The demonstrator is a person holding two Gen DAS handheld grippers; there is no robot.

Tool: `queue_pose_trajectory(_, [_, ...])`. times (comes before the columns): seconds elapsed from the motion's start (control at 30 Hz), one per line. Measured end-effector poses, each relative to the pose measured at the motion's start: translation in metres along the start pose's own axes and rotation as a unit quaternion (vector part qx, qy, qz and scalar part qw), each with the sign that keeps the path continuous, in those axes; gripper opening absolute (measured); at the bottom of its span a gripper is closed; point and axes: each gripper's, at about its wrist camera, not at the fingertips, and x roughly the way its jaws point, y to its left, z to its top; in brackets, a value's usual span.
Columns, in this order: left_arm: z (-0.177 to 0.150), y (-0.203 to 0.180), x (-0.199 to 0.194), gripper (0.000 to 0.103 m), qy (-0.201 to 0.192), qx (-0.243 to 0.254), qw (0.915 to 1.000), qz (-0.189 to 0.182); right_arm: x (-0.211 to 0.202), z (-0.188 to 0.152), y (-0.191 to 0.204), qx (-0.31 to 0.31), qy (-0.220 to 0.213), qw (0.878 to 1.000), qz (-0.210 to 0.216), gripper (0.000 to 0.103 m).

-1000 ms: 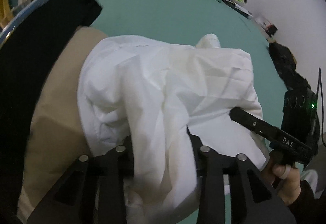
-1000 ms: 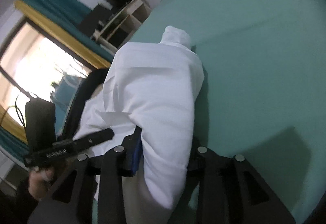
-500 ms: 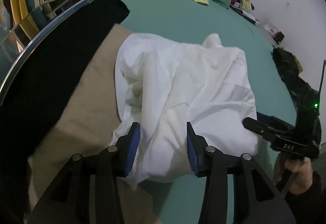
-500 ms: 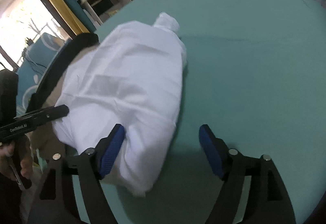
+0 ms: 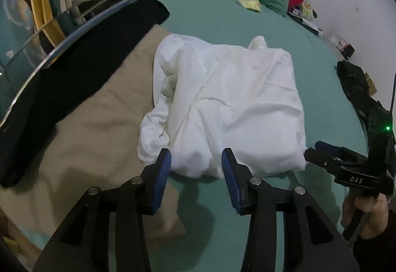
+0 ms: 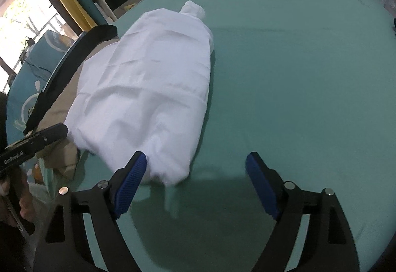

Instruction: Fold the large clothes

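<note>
Two garments, black (image 5: 71,69) and tan (image 5: 94,128), lie leftmost on the green bed (image 5: 222,19). The folded white garment (image 5: 227,108) overlaps the tan one. The left gripper (image 5: 195,168) and right gripper (image 6: 195,170) both gape empty at its near edge.

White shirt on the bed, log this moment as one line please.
left gripper: open | right gripper: open | white shirt: folded bundle, lying free | bed: green sheet
</note>
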Motion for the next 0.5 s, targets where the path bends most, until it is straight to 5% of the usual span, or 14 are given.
queue_pose_trajectory(0.5, [-0.057, -0.063, -0.054, 0.045, -0.002, 0.008, 0.9999, -0.011, -0.069, -0.049, 0.001, 0.006, -0.003, 1.0, -0.029, 0.083])
